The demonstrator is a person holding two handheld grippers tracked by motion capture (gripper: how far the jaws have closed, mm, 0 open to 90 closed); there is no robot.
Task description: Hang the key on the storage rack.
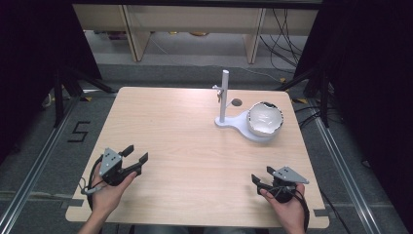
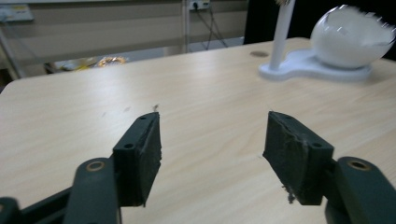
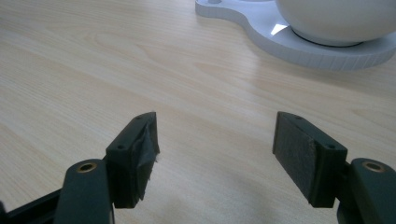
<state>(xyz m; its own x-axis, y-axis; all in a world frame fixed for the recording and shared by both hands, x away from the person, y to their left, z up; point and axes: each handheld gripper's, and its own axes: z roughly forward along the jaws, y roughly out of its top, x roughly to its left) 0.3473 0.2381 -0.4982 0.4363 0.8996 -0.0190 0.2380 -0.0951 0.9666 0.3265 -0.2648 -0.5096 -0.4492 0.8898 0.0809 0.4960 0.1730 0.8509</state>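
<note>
Wooden table (image 1: 185, 141), pale and mostly bare. White bowl (image 1: 265, 118) far back on the right, sitting on a white stand (image 1: 233, 122) with a post. Left gripper (image 1: 135, 157) wide open, nothing inside. Right gripper (image 1: 262, 180) wide open too, holding nothing, and nearer the bowl, straight ahead of it.

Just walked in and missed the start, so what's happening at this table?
A person sits at a light wooden table with a two-jaw gripper in each hand. The left gripper and the right gripper rest near the person's edge, both with jaws open and nothing between them. Across the table, a white bowl with a jagged dark-edged rim sits on a white stand base beside an upright post. Neither gripper touches it.
</note>
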